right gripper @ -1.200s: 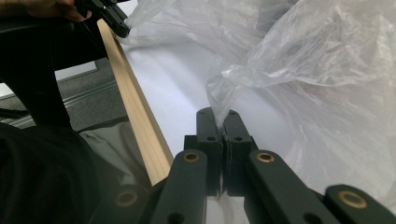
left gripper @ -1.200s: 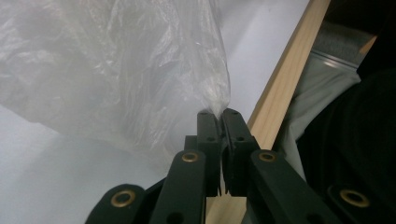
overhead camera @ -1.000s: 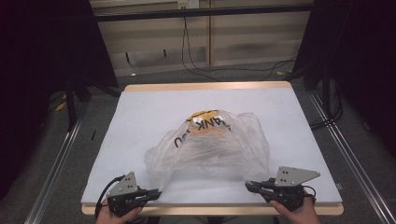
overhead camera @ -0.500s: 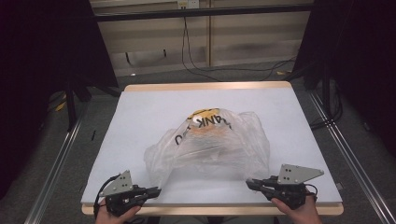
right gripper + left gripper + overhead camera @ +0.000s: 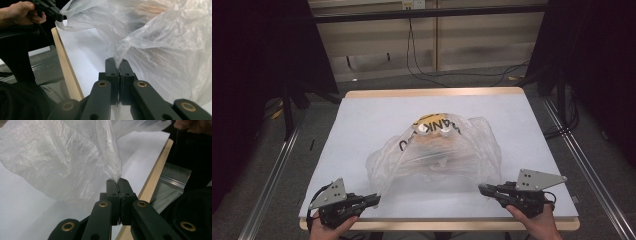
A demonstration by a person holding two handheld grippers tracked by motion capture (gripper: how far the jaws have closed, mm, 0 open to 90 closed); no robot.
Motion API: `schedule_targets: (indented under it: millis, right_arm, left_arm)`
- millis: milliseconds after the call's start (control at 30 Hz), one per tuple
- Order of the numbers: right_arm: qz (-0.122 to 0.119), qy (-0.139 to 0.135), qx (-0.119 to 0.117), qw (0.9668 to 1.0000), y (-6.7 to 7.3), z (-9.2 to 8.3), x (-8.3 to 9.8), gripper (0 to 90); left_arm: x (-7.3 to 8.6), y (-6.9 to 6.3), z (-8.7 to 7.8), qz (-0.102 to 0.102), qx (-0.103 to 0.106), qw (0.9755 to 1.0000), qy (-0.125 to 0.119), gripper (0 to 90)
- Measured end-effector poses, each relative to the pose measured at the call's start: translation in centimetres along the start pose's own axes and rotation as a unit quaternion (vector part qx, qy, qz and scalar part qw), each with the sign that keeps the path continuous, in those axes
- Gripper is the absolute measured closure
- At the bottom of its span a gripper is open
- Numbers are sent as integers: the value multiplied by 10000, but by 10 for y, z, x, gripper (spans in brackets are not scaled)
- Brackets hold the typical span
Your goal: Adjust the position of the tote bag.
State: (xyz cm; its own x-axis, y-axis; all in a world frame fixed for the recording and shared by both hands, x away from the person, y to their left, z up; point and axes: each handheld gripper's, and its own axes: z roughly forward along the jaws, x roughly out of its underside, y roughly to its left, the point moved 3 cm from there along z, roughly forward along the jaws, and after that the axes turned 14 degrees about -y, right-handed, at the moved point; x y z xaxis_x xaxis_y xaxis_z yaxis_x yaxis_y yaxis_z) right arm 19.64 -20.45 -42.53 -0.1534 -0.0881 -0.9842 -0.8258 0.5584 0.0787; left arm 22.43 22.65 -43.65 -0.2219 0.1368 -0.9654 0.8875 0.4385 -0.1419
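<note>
A clear plastic bag (image 5: 437, 152) with black and yellow print lies in the middle of the white table top (image 5: 377, 117), and something tan and round shows through its far part. My left gripper (image 5: 374, 199) sits at the near left edge, shut on a strip of the bag's film (image 5: 113, 165). At the near right my right gripper (image 5: 482, 189) is shut on another pinch of the bag (image 5: 122, 50). In both gripper views the black jaws meet with the thin film caught between their tips. The left gripper (image 5: 53, 11) and its hand appear top left in the right gripper view.
The table's wooden front edge (image 5: 437, 226) runs just under both hands. Metal rails (image 5: 269, 175) flank the table on the floor. Cables (image 5: 422, 65) trail across the floor behind the far edge. Dark curtains stand at both sides.
</note>
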Motion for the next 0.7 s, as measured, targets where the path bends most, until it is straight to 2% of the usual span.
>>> schedule_targets:
  millis: [233, 333, 567, 700]
  right_arm:
    - [-37, -91, -11, 10000, 0, -2, -6, 880]
    - [-119, -190, -15, 9997, -1, -3, -16, 881]
    - [-182, -308, -59, 9993, -3, 4, -25, 880]
    - [-211, -392, -64, 9990, -4, 5, -30, 881]
  left_arm:
    - [-13, -2, -2, 153, 26, 9998, -146, 892]
    - [-21, -3, -4, 188, 32, 9995, -269, 892]
    - [-26, -3, -7, 213, 25, 9991, -355, 891]
    - [-32, -6, -9, 294, 56, 9987, -405, 892]
